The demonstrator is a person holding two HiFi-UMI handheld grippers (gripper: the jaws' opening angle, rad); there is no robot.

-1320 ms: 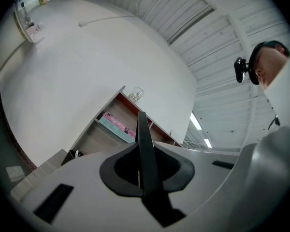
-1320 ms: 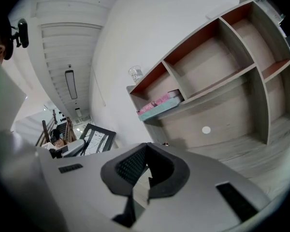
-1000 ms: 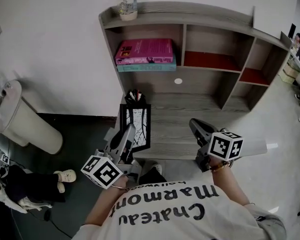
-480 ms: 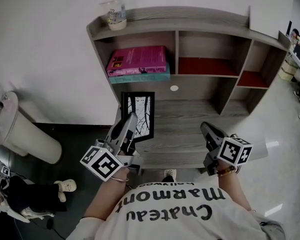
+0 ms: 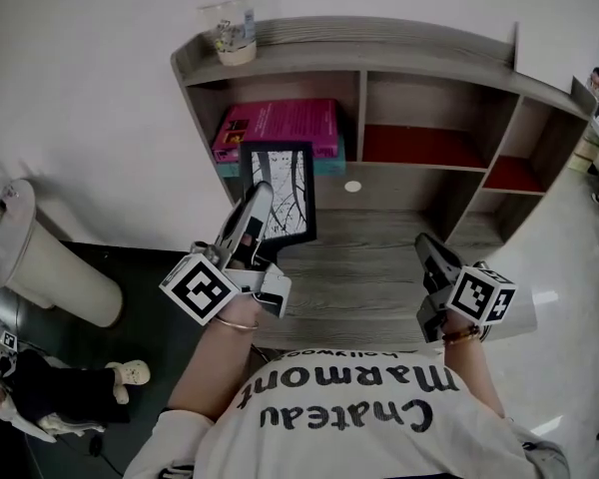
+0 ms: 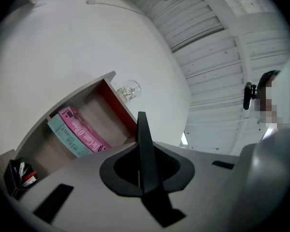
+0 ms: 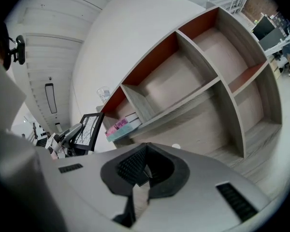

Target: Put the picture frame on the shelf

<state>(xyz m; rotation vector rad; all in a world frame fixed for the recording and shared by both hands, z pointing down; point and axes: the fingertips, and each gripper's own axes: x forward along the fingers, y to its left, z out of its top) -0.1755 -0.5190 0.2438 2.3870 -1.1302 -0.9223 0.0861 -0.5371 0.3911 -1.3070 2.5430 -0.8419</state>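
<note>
Head view steeply down over the shelf (image 5: pixel 379 40); both gripper views low along their jaws toward it

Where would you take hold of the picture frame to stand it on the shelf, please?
Its thin left border, low down, coming from the left, as the left gripper does now. The picture frame is a flat panel held roughly upright, so jaws closing across its thickness get a firm pinch and probably leave its bottom edge free to meet the shelf.
</note>
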